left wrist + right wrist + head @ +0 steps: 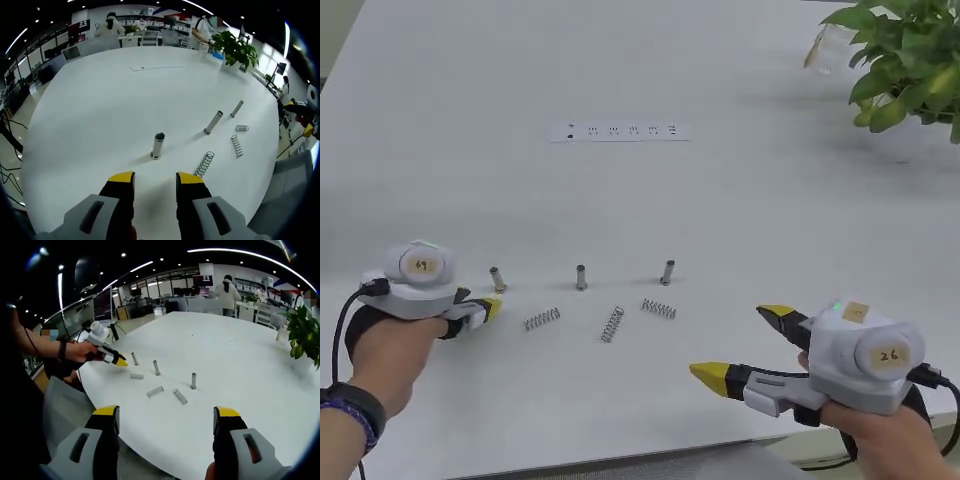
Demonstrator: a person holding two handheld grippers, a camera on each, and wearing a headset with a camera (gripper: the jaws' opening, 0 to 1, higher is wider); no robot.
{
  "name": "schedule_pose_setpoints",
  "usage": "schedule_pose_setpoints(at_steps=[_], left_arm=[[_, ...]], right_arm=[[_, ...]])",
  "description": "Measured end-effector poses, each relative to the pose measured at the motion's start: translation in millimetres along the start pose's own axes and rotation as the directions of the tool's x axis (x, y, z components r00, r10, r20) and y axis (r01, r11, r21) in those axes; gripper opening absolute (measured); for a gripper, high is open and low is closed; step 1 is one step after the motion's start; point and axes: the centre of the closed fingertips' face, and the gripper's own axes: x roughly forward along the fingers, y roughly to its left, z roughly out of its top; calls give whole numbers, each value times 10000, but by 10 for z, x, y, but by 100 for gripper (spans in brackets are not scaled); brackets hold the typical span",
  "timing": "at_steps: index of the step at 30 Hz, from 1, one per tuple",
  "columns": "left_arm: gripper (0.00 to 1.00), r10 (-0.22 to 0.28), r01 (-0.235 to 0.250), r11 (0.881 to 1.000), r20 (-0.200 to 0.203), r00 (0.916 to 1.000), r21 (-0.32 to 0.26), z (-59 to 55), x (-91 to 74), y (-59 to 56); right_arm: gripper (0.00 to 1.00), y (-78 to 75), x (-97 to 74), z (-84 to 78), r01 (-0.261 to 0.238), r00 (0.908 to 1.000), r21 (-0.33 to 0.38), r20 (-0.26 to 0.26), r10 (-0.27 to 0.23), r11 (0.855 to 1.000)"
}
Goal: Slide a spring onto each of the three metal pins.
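White table top carries all the things of the task. The middle pin, a short metal cylinder, stands upright on it. In the head view the left pin stands to the left of the middle pin and the right pin to the right of it, so the three make one row and are apart from each other.

The three springs lie flat on the table, on the near side of the middle pin, and each is apart from the pins. The middle spring lies near the middle pin, a little to its right. The left spring lies nearer and to the left of it. The right spring lies nearer and to the right, close to the right pin.

The left gripper is left of the middle pin, just beside the left pin. Its yellow-tipped jaws stand with a narrow gap and hold nothing. The right gripper is well to the right of the middle pin, near the table edge. Its jaws are spread wide and are empty.

Far beyond the middle pin a white socket strip lies on the table, and further to the right stands a green plant.
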Motion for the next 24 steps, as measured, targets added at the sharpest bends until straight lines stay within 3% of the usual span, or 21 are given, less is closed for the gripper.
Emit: schedule_pose_setpoints(at_steps=[11,16,19,24], left_arm=[[35,-45,45,10000,617,9981,-2,36,-284,-37],[38,-93,77,9997,680,9976,232,-17,-401,-51],[41,-557,547,9984,1049,9929,120,2,-482,-109],[45,-507,470,9983,1210,9914,333,-22,-620,-106]], right_arm=[[76,23,33,-82,-79,9999,21,-115,80,10000],[76,47,50,-95,-162,9997,-44,-175,162,9999],[75,52,50,-87,-173,9997,-27,-143,173,9998],[75,70,71,-105,-249,9994,-101,-228,246,9996]])
